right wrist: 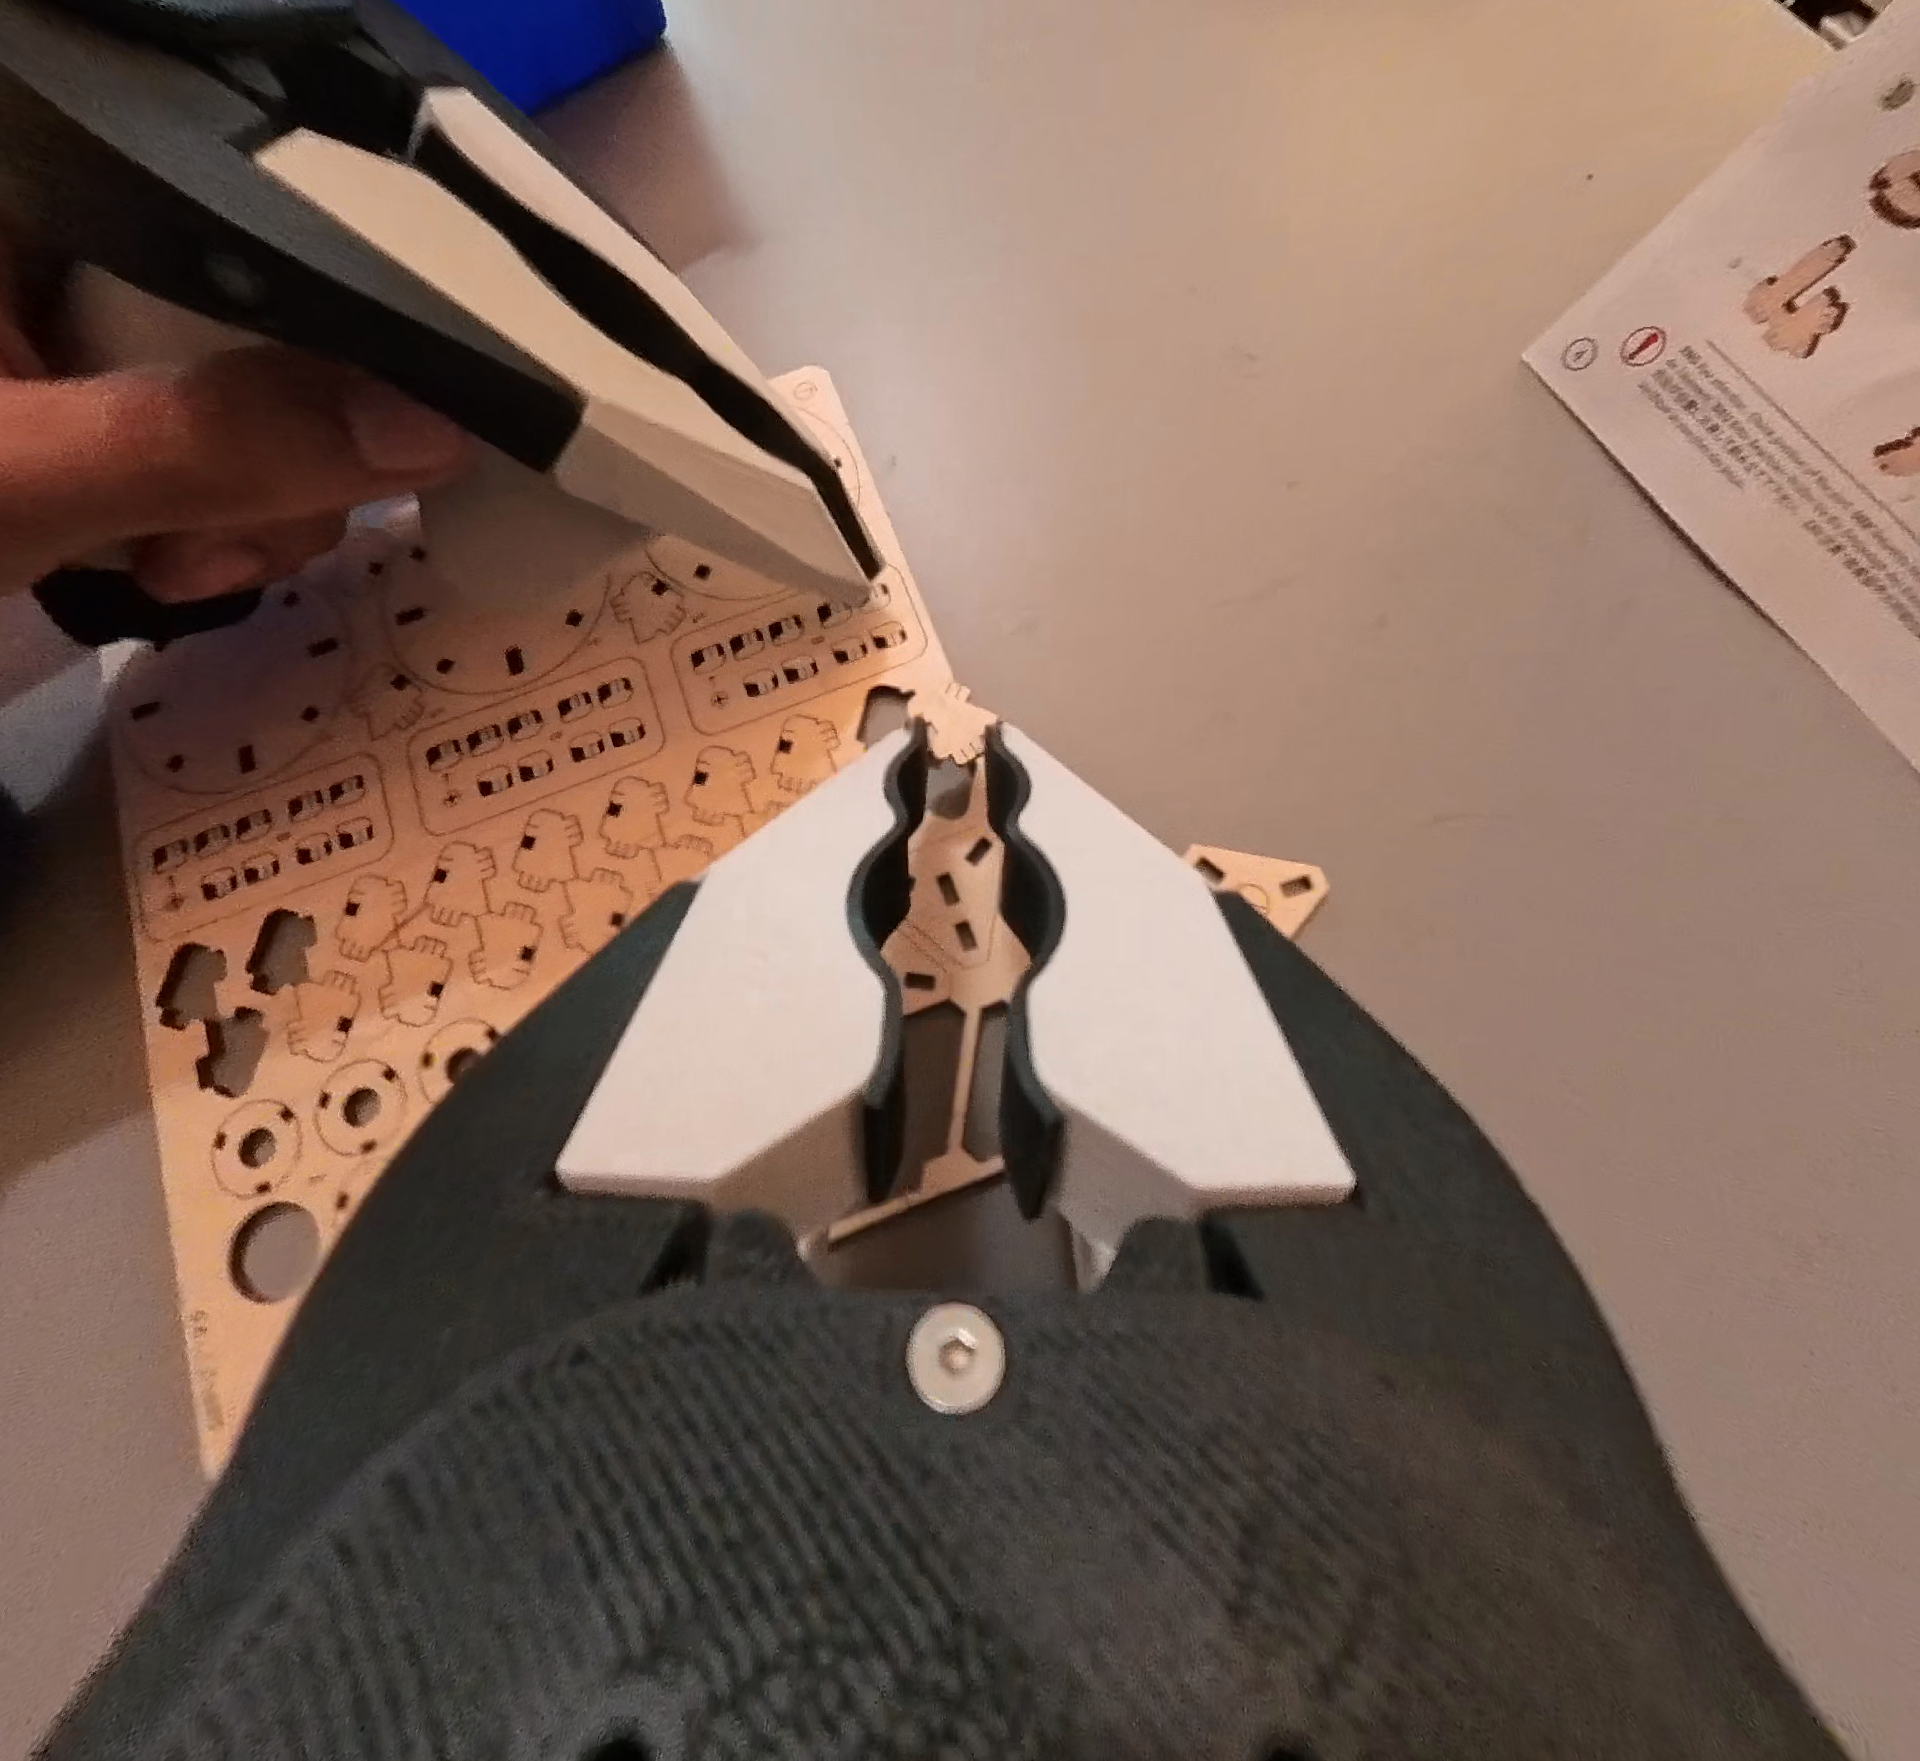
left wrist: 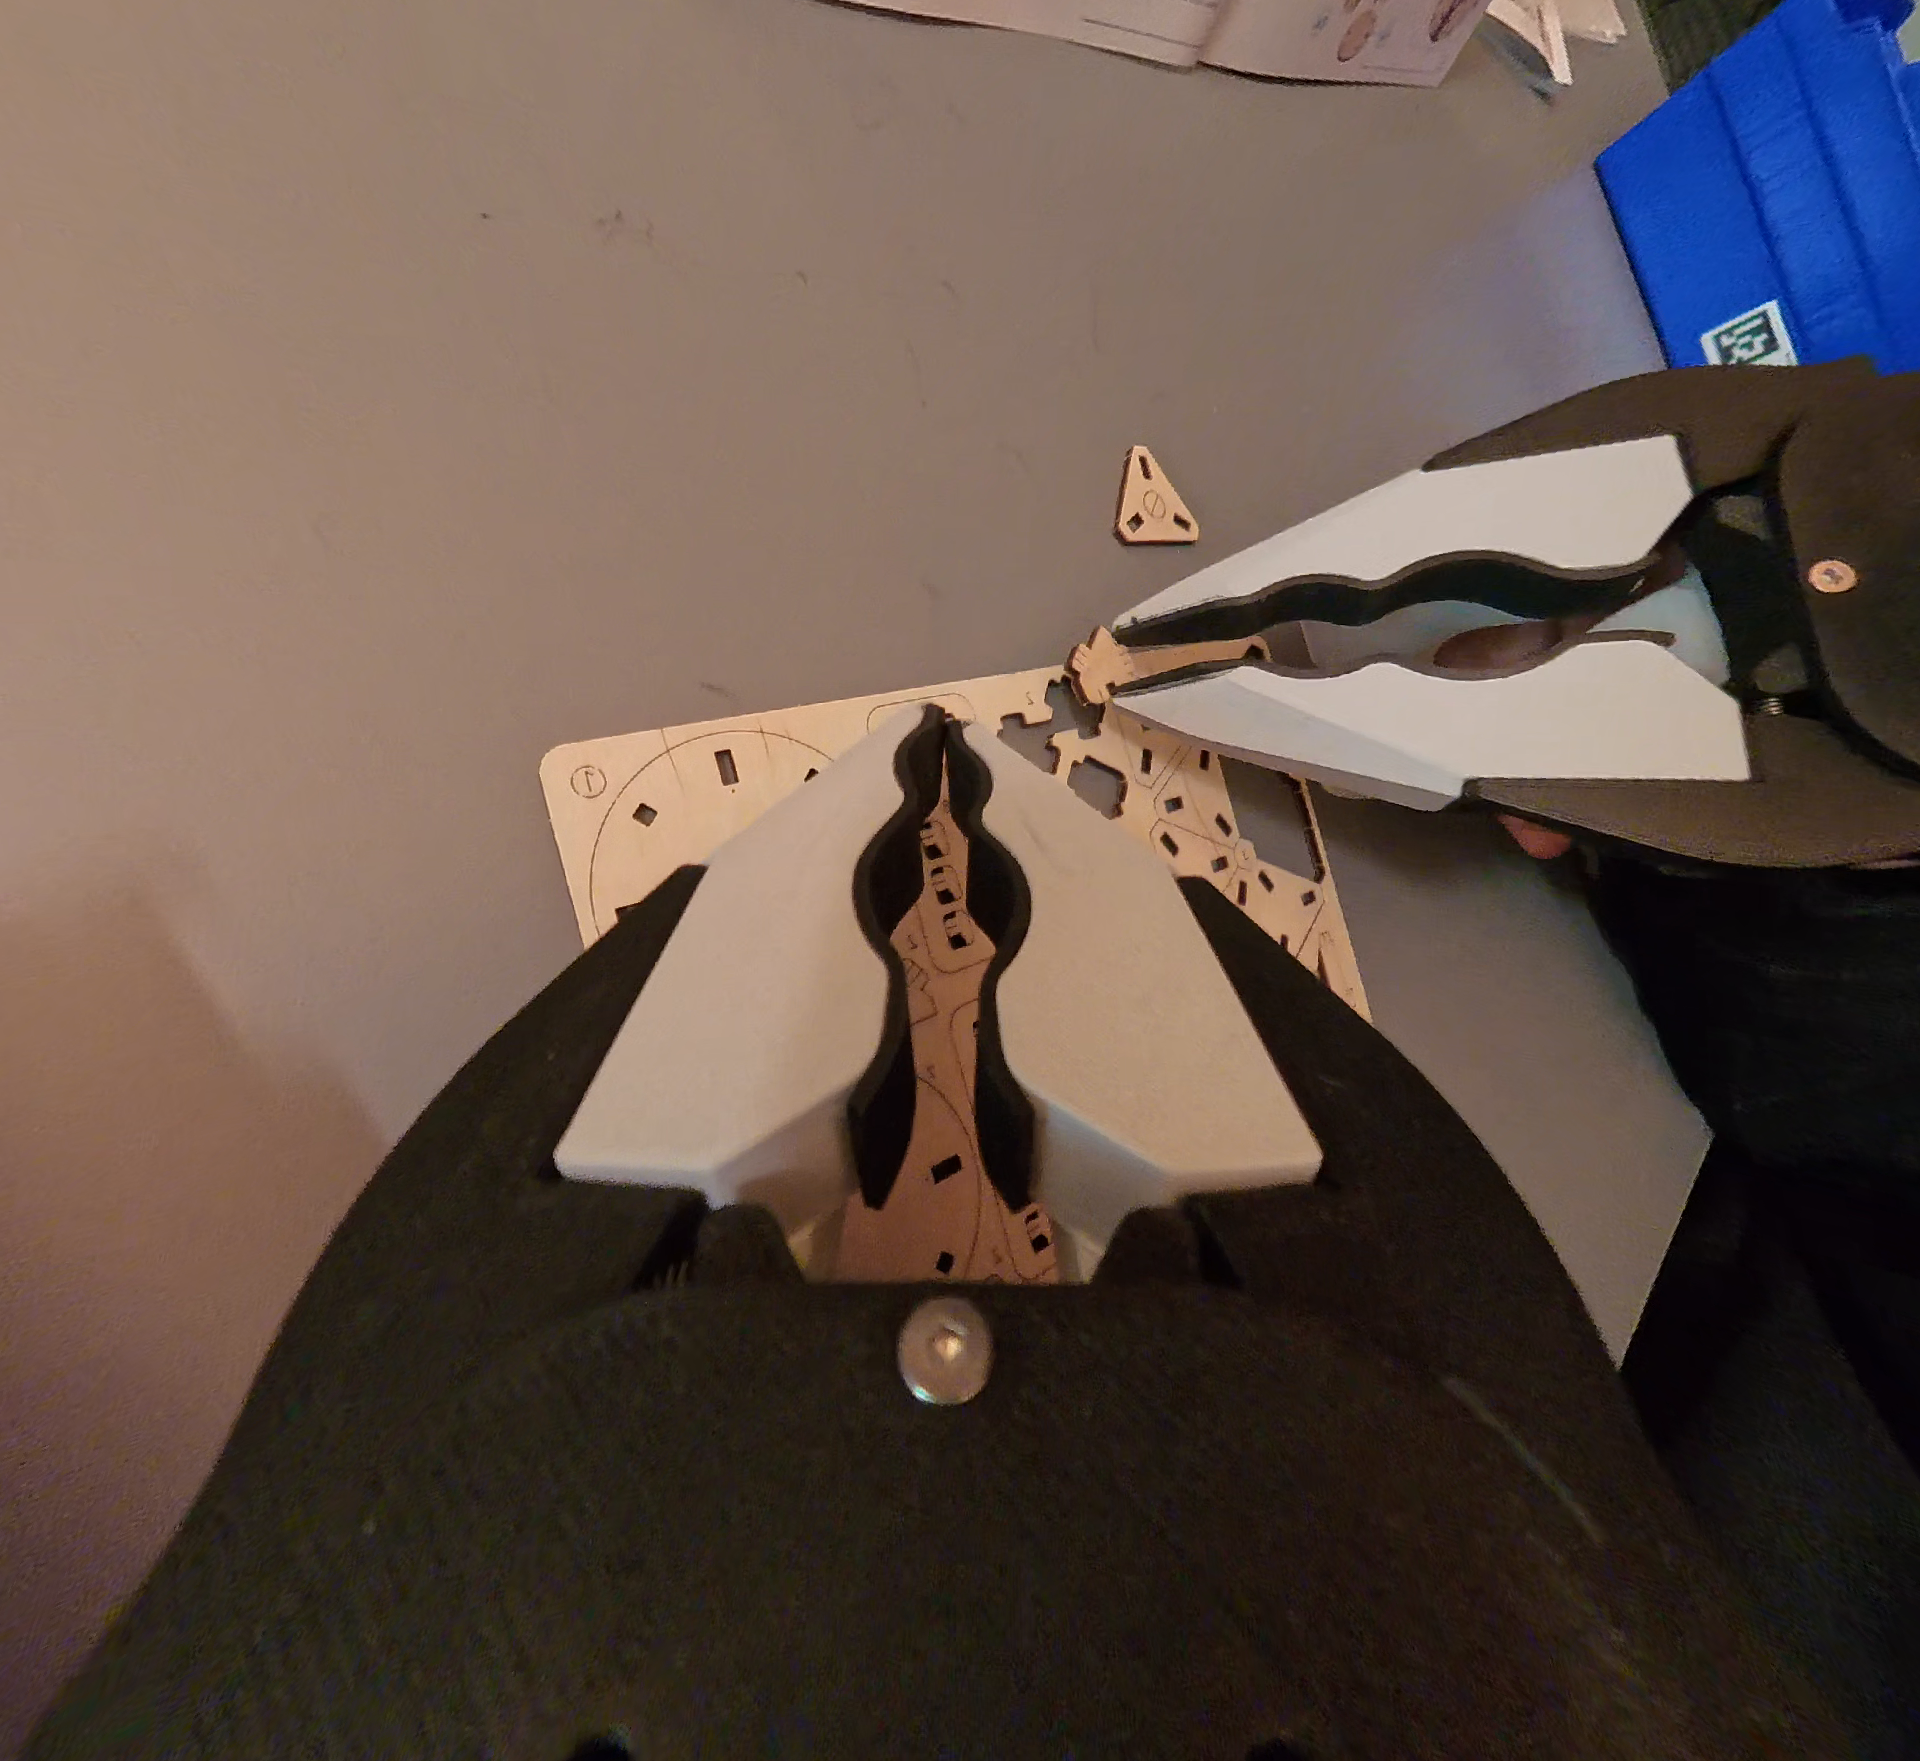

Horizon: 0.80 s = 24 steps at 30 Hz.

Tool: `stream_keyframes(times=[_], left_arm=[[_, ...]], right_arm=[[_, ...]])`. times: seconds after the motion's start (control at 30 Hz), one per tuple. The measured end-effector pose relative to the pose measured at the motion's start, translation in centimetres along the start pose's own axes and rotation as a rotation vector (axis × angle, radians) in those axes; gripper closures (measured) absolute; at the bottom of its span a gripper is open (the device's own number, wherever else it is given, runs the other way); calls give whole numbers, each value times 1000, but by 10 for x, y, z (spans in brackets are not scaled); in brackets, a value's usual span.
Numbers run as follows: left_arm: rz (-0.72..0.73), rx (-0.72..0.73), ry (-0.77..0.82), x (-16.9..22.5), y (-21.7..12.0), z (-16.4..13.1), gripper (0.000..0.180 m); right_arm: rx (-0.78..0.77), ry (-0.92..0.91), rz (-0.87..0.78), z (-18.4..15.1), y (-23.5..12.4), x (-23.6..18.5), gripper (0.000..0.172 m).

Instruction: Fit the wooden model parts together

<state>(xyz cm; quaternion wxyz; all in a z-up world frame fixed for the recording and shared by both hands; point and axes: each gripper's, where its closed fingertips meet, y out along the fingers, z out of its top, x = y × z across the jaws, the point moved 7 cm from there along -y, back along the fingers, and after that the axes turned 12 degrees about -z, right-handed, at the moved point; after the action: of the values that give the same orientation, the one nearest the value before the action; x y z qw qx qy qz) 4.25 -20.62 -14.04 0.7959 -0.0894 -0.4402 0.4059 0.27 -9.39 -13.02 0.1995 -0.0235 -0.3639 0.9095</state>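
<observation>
Between right fingers (right wrist: 1001, 755), wooden piece (right wrist: 958, 735)

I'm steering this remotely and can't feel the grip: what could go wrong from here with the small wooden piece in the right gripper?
1. The right gripper pinches the small wooden piece at its very tips, most of it sticking out; it could twist or drop.
2. It hangs just above the plywood sheet, so its toothed head may snag a cutout.
3. The shut left gripper presses only one spot; the sheet might shift.

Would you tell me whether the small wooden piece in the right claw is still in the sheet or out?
Out: the small wooden piece sits pinched at the right claw tips, beside an empty cutout in the sheet.
</observation>
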Motion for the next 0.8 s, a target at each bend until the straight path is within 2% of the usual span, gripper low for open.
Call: stream_keyframes(times=[0.17,0.27,0.53,0.8], left_arm=[[22,-30,-4,-2,2,-3,180],[26,-37,-6,-3,3,-4,180],[18,-40,-6,-2,3,-4,180],[20,-54,-9,-2,4,-5,180]], right_arm=[[-15,62,14,-1,7,-12,162],[-17,39,0,-2,9,-15,153],[91,103,53,8,-8,6,148],[70,-114,-41,-2,2,-4,149]])
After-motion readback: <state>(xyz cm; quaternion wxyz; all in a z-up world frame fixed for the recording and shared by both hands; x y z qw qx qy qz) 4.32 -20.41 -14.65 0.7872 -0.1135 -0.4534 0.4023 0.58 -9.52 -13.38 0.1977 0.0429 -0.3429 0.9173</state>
